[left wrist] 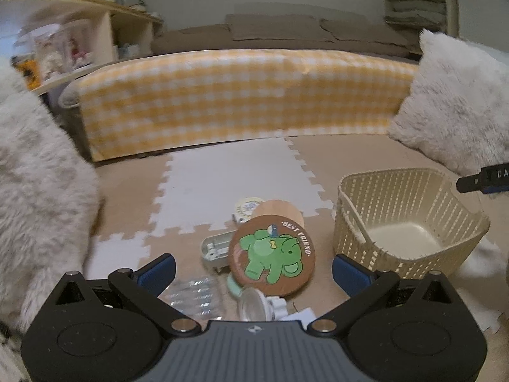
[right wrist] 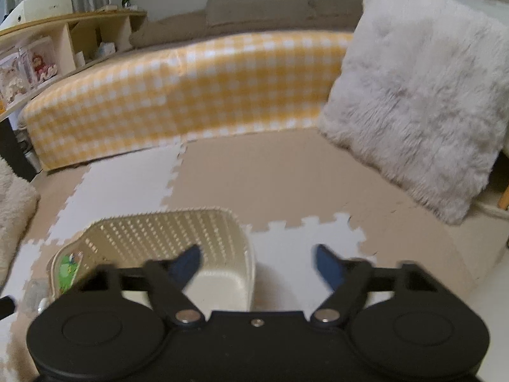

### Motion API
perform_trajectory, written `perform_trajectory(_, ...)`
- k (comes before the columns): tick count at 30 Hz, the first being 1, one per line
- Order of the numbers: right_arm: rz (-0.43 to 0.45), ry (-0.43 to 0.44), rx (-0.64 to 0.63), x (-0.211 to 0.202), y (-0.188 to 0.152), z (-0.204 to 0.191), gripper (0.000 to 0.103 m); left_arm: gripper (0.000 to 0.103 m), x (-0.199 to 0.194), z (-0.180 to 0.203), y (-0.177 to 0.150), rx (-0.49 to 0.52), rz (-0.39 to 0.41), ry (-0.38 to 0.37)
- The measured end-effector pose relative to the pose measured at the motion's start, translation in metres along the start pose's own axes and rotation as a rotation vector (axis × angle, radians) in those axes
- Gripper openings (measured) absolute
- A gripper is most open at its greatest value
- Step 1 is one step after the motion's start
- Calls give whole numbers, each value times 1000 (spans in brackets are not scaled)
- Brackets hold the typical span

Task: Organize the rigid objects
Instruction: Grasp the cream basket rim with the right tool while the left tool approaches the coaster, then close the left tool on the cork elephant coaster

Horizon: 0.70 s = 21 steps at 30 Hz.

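- I am holding my left tool (left wrist: 254, 269) with its blue pads spread wide apart and gripping nothing
- Between and just past those pads a round brown tin (left wrist: 273, 251) is lying tilted on the floor mat (left wrist: 219, 178), its lid showing a green elephant and the words "BEST FRIEND"
- A small grey open case (left wrist: 213, 248) is lying just left of the tin, touching it or nearly so; a little round container (left wrist: 248, 207) is sitting behind it
- Clear plastic pieces (left wrist: 194, 296) and a clear domed item (left wrist: 251, 305) are lying right in front of the left tool, too blurred to name
- The cream woven basket (left wrist: 410, 219) is standing to the right of the tin, apart from it, and looking empty inside
- I am holding my right tool (right wrist: 257, 262) partly apart, nothing between its pads, its left pad hanging over the basket (right wrist: 178, 232)
- A yellow checked cover (left wrist: 241, 95) and a fluffy white cushion (right wrist: 416, 95) are lying beyond
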State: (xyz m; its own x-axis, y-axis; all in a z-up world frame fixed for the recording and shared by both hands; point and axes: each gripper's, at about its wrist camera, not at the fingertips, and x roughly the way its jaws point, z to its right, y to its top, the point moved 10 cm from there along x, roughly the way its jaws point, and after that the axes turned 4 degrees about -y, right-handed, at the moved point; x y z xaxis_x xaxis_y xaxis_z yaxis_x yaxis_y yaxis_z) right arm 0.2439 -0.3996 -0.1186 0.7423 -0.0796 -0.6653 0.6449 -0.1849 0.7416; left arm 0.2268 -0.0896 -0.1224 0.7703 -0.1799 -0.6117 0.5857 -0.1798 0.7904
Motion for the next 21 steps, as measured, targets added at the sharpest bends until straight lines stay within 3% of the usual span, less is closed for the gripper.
perform_trajectory(7,-53,25,-47,8,-8,-7,19,103,26,11,-1,98,5,-29)
perform_trajectory(11,-53,-3,-65,8,-8,-5,6,103,39,17,-1,135,8,-63)
perform_trajectory(21,-73,-12,-57,9,-7,-4,6,103,66,30,-2,278,23,-101)
